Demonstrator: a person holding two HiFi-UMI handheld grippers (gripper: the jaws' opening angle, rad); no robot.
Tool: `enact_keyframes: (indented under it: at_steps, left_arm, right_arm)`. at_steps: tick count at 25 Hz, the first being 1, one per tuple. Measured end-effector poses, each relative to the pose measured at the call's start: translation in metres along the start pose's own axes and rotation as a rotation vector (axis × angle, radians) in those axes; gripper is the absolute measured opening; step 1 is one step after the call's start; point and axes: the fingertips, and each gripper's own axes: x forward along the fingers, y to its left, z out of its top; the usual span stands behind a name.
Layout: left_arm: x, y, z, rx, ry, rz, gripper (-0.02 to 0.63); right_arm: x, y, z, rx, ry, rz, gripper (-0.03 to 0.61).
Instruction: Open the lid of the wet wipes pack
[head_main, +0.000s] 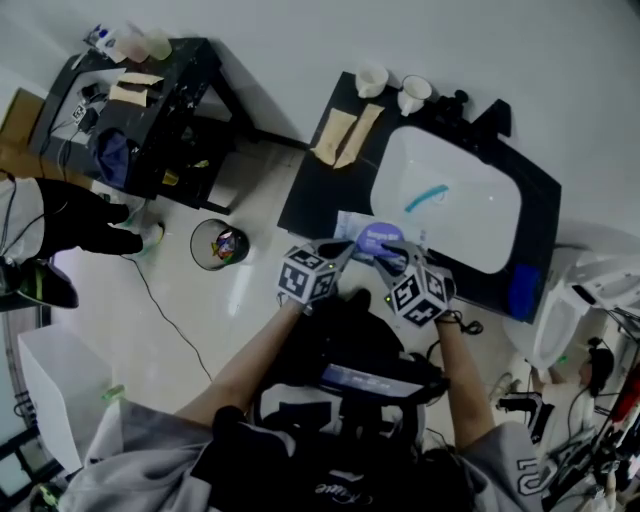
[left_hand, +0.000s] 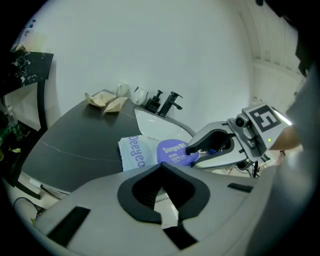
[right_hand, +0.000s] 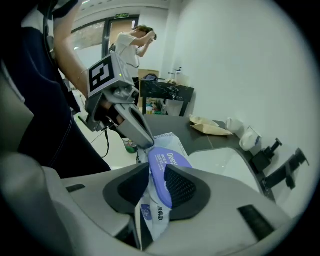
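Currently the wet wipes pack (left_hand: 132, 153) is at the front edge of the dark tabletop (head_main: 310, 192), just beside the white sink basin (head_main: 462, 212), with both grippers on it.

Hard to read:
- Left gripper (left_hand: 160, 167): jaws drawn together at the tips. They appear to pinch the near edge of the pack, but the contact itself is tucked behind the pads. A pale sliver shows in the gap lower down.
- Right gripper (right_hand: 155, 170): jaws stand wide apart. The pack and its purple lid (right_hand: 162, 172) pass between them, and the lid lies against one pad. I see no squeeze.
- I cannot tell whether the lid is lifted or flat on the pack.
- I cannot tell whether the pack rests on the tabletop or hangs just above it. In the head view both marker cubes and my forearms cover its near end.
- The right gripper view cuts off the pack's lower end behind the gripper body.

Surface and room:
- A black faucet (left_hand: 170, 102) stands at the back of the basin.
- Two paper cups (head_main: 372, 80) and some brown paper (head_main: 345, 135) lie at the far corner.
- On the pale floor (head_main: 260, 300) there is a waste bin (head_main: 218, 243), and a black cart (head_main: 160, 100) stands beyond it.
- A person (right_hand: 132, 45) stands in the background by the wall.
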Motion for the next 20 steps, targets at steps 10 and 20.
enact_keyframes:
  at_steps: [10,20]
  left_arm:
    - [0.005,0.000,-0.005,0.015,0.014,0.012,-0.005]
    - [0.001,-0.001,-0.003,-0.007,-0.014,0.010,-0.005]
  right_arm:
    - [0.006,0.000,-0.005,-0.134,0.054,0.006,0.115]
    - [-0.008,-0.015,0.014,-0.005,-0.047,0.036,0.117]
